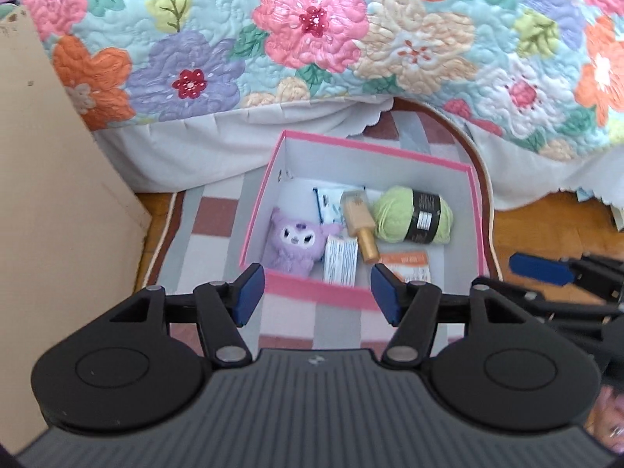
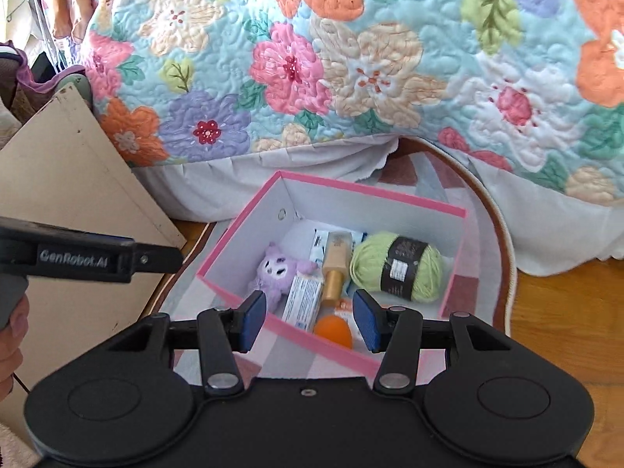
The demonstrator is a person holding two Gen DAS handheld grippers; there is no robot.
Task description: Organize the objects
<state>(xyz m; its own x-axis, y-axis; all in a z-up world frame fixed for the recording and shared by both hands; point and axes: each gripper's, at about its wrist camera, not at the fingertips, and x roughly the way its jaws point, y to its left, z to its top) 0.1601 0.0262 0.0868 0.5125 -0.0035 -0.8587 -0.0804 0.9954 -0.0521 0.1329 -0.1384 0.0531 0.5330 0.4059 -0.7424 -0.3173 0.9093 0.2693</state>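
A pink-rimmed white box (image 1: 312, 286) (image 2: 308, 341) stands open on a checked rug. In it lie a purple plush toy (image 1: 294, 243) (image 2: 275, 271), a green yarn ball (image 1: 413, 214) (image 2: 397, 267), a gold-capped bottle (image 1: 360, 220) (image 2: 334, 269), a white printed packet (image 1: 341, 259) (image 2: 302, 300), a blue-white packet (image 1: 329, 201) and an orange-white card (image 1: 407, 265). An orange egg-shaped object (image 2: 333, 331) shows in the right wrist view. My left gripper (image 1: 318, 292) is open and empty above the box's near wall. My right gripper (image 2: 310, 319) is open and empty above the box's near corner.
A bed with a floral quilt (image 1: 312, 27) (image 2: 351, 58) and white skirt rises just behind the box. A beige board (image 1: 50, 179) (image 2: 78, 179) leans at the left. Wooden floor (image 1: 546, 226) (image 2: 565, 312) lies to the right of the rug (image 1: 210, 234).
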